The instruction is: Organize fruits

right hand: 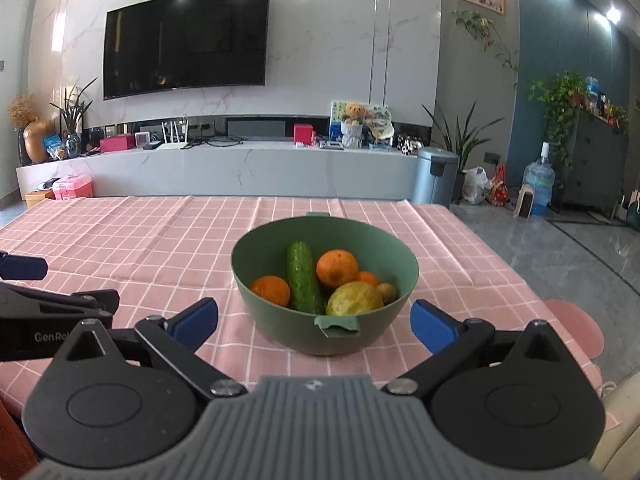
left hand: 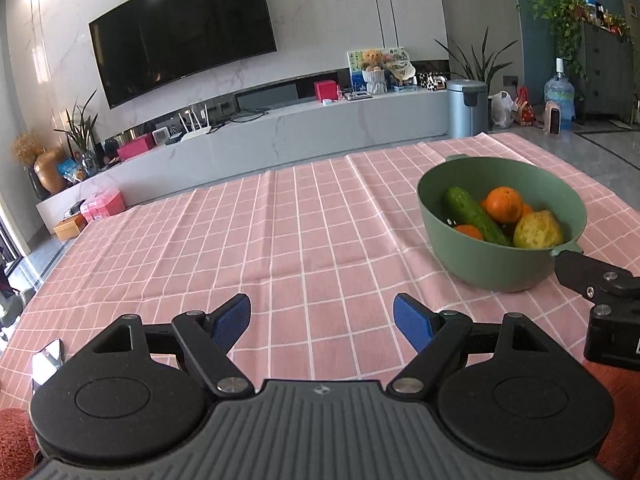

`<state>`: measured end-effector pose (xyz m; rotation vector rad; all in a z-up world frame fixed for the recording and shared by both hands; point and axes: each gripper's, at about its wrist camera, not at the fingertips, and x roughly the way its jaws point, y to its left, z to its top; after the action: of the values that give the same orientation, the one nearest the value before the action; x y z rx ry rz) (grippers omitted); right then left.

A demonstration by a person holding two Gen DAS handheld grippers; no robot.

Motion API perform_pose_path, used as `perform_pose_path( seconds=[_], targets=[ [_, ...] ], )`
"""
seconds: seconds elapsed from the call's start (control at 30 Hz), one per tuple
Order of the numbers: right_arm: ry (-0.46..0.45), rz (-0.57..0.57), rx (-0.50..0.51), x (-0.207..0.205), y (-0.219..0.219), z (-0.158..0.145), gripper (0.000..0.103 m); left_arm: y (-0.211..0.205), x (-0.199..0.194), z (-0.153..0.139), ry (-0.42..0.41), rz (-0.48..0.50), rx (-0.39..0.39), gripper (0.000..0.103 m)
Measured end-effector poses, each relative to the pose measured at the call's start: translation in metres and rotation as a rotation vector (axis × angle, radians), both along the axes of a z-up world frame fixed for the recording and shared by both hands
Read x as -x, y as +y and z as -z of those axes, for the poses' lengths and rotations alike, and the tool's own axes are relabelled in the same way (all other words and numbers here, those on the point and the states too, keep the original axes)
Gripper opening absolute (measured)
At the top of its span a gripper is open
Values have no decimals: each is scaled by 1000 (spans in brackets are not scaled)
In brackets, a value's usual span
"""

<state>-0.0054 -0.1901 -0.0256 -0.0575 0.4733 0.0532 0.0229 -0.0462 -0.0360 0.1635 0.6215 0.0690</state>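
Observation:
A green bowl (right hand: 276, 316) (left hand: 440, 232) stands on the pink checked tablecloth (left hand: 280, 240). In it lie a cucumber (right hand: 304, 284) (left hand: 474, 216), several oranges (right hand: 337, 268) (left hand: 505, 203), a yellow lemon-like fruit (right hand: 354, 299) (left hand: 537, 229) and a small brown fruit (right hand: 388, 291). My right gripper (right hand: 314, 326) is open and empty, just in front of the bowl, its blue fingers either side of it. My left gripper (left hand: 322, 322) is open and empty over bare cloth, left of the bowl. Part of the right gripper shows at the right edge of the left wrist view (left hand: 600, 284).
The table's far edge (right hand: 240, 198) faces a TV wall with a low marble cabinet (right hand: 240, 168). The table's right edge (right hand: 500, 264) drops to grey floor. A pink stool (right hand: 576, 324) stands at the right of the table.

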Motion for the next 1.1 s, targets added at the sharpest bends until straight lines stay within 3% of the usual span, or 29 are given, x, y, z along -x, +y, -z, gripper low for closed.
perform_pose_path(
  seconds=[1.1],
  targets=[
    [17, -9, 7, -2, 1, 5, 98, 9, 0, -6, 19, -22, 26, 95]
  ],
)
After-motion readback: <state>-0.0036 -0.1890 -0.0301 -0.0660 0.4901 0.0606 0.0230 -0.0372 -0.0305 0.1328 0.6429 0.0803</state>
